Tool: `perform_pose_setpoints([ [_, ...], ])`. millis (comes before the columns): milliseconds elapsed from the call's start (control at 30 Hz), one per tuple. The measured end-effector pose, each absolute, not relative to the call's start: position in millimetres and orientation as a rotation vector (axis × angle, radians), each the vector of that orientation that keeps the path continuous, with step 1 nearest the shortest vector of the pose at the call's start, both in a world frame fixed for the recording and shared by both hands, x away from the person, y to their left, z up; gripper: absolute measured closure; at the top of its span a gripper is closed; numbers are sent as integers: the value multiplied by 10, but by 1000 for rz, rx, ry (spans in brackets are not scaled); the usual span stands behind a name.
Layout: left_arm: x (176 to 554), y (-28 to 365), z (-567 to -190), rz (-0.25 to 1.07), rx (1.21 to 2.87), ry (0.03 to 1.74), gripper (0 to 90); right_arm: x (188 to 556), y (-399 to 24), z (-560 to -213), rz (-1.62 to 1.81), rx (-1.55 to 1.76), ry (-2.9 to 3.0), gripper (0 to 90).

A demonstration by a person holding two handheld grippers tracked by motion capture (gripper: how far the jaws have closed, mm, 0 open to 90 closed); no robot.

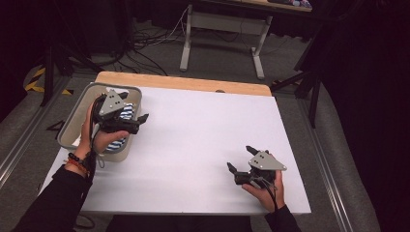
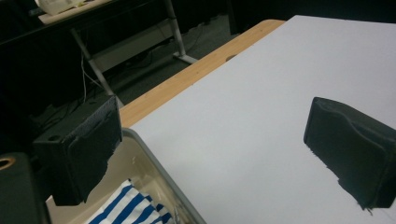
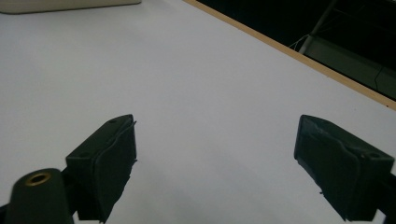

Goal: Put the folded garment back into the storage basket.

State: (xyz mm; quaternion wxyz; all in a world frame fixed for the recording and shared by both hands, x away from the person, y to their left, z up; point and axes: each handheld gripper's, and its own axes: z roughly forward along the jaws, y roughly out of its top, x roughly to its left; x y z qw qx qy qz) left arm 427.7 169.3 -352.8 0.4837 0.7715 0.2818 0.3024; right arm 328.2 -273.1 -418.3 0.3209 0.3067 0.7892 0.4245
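We count one white table top (image 1: 203,140) with a wooden strip along its far edge, one grey bin (image 1: 77,116) at its left edge, one blue-and-white striped cloth (image 2: 128,205) lying inside that bin, and two grippers. Our left gripper (image 1: 138,113) hangs over the bin's right rim, jaws wide apart and empty, cloth just below them. Our right gripper (image 1: 240,158) sits near the front right corner, jaws spread, holding nothing; the whole middle between them is bare surface.

Left gripper (image 1: 134,112) mid-left of frame, jaws spread wide; right gripper (image 1: 241,158) lower right, jaws apart too.
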Motion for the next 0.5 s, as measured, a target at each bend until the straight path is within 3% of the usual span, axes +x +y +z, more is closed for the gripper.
perform_pose_setpoints([
  [500, 4164, 1558, -3507, 726, 1878, 622, 46, 3270, -2738, -4172, 1125, 799, 2066, 136],
])
